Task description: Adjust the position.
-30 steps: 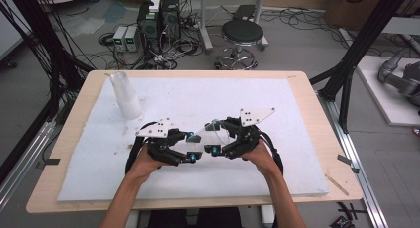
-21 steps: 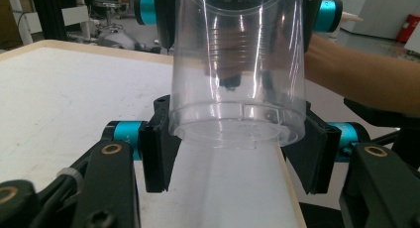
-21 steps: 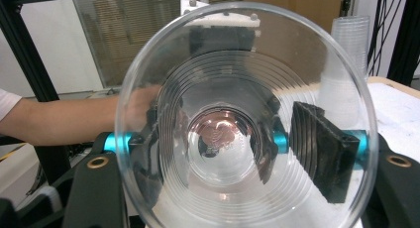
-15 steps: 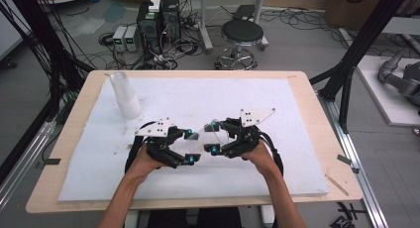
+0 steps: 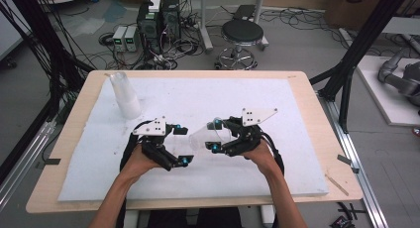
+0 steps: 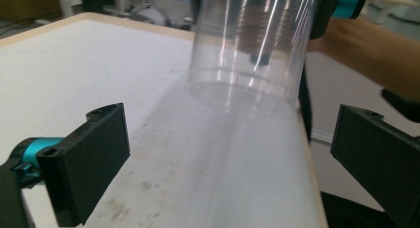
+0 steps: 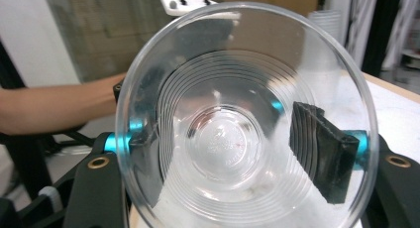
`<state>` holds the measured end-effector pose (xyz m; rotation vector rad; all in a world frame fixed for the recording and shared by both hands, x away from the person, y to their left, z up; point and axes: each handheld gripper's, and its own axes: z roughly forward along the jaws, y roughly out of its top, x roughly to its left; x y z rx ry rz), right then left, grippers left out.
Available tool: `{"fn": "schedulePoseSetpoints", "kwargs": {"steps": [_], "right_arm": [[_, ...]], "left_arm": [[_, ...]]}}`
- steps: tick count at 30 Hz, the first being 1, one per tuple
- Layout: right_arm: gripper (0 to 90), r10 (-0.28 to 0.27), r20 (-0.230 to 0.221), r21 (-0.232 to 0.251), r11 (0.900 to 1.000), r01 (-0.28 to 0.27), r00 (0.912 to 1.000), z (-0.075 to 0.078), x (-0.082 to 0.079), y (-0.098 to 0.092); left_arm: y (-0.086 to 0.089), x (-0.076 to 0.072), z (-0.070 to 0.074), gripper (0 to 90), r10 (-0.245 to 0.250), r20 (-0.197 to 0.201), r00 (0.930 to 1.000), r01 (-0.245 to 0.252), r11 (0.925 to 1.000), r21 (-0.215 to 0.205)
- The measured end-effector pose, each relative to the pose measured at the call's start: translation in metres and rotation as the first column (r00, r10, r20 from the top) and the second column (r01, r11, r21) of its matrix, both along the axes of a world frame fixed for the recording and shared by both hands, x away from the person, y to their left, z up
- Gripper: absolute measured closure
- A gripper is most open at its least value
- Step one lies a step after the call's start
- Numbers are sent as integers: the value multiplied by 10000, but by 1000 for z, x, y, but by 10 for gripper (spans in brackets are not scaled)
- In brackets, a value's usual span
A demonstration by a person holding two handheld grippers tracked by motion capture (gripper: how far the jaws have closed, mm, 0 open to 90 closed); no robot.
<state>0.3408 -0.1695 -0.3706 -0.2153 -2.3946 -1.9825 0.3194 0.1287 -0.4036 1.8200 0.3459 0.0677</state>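
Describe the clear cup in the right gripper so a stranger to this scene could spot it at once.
Start at the white mat covering the wooden table. Near its middle the right gripper is clamped on a single clear plastic cup, which lies sideways above the mat. Unlike the upright stack of cups at the far left corner, it is alone and gripped.

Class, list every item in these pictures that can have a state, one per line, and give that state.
Clear plastic cup: on its side, clamped in the right gripper.
Right gripper: shut on the cup.
Left gripper: jaws just opened, wide apart, not touching the cup.
Stack of plastic cups: upright on the white mat, untouched.
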Motion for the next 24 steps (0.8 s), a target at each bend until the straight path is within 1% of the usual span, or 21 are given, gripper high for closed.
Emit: {"fn": "schedulePoseSetpoints", "kwargs": {"steps": [2, 3, 4, 5, 6, 7, 8, 9, 11, 12, 13, 14, 16, 17, 18, 19, 21, 22, 23, 24], "right_arm": [[342, -296, 93, -287, 9991, 299, 9995, 3, 0, -1], [342, -450, 196, -416, 9981, 458, 9988, 4, 1, -2], [342, -678, 224, -657, 9954, 692, 9974, 6, 1, -2], [342, -802, 286, -856, 9929, 823, 9964, 8, 1, -2], [342, -1026, 480, -1202, 9869, 1077, 9936, 10, 2, -2], [341, -1206, 518, -1418, 9817, 1268, 9914, 12, 3, -2], [340, -1339, 594, -1724, 9747, 1423, 9892, 14, 4, -1], [340, -1402, 628, -1865, 9710, 1496, 9881, 15, 4, -1], [340, -1580, 750, -2300, 9580, 1712, 9846, 18, 5, 0], [340, -1692, 834, -2538, 9494, 1851, 9821, 19, 7, 1], [340, -1702, 773, -2734, 9439, 1851, 9824, 20, 8, 2], [341, -1748, 820, -2964, 9357, 1914, 9812, 21, 10, 2], [341, -1977, 781, -3438, 9146, 2126, 9771, 23, 13, 5], [341, -2004, 807, -3594, 9078, 2160, 9764, 24, 14, 5], [341, -2086, 831, -3809, 8969, 2245, 9745, 26, 16, 6], [341, -2140, 844, -3919, 8908, 2299, 9732, 27, 17, 7], [342, -2349, 925, -4285, 8678, 2516, 9676, 29, 21, 8], [342, -2444, 973, -4439, 8570, 2618, 9648, 30, 23, 9], [342, -2531, 983, -4550, 8487, 2697, 9624, 31, 25, 10], [342, -2619, 1002, -4658, 8401, 2778, 9599, 32, 27, 11]], "left_arm": [[7, -2, -1, 17, 495, 50, 9988, -496, 9984, 267], [12, -2, -1, 17, 763, 94, 9970, -767, 9962, 415], [16, -3, -2, 17, 978, 102, 9952, -981, 9940, 474], [21, -4, -4, 17, 1359, 134, 9906, -1364, 9889, 595], [25, -5, -6, 17, 1568, 136, 9875, -1573, 9852, 674], [31, -6, -9, 17, 1937, 116, 9810, -1940, 9780, 760], [34, -6, -10, 17, 2092, 105, 9778, -2093, 9744, 821], [39, -7, -13, 17, 2330, 81, 9725, -2328, 9690, 826], [49, -9, -20, 17, 2813, -17, 9596, -2801, 9561, 863], [51, -10, -22, 17, 2963, -34, 9551, -2948, 9515, 876], [54, -11, -25, 17, 3168, -30, 9485, -3153, 9448, 892], [59, -13, -28, 17, 3376, -14, 9413, -3360, 9373, 928], [64, -15, -31, 17, 3742, 23, 9274, -3727, 9231, 947], [67, -16, -34, 17, 3966, 32, 9180, -3950, 9135, 973], [69, -17, -35, 17, 4126, 36, 9109, -4110, 9064, 972], [72, -18, -37, 17, 4276, 63, 9039, -4261, 8994, 977], [77, -20, -41, 17, 4586, 85, 8886, -4571, 8838, 995], [78, -21, -43, 17, 4765, 155, 8790, -4755, 8739, 1006], [80, -22, -45, 17, 4874, 235, 8729, -4869, 8669, 1065], [81, -23, -48, 17, 5006, 251, 8653, -5002, 8592, 1078]]}}
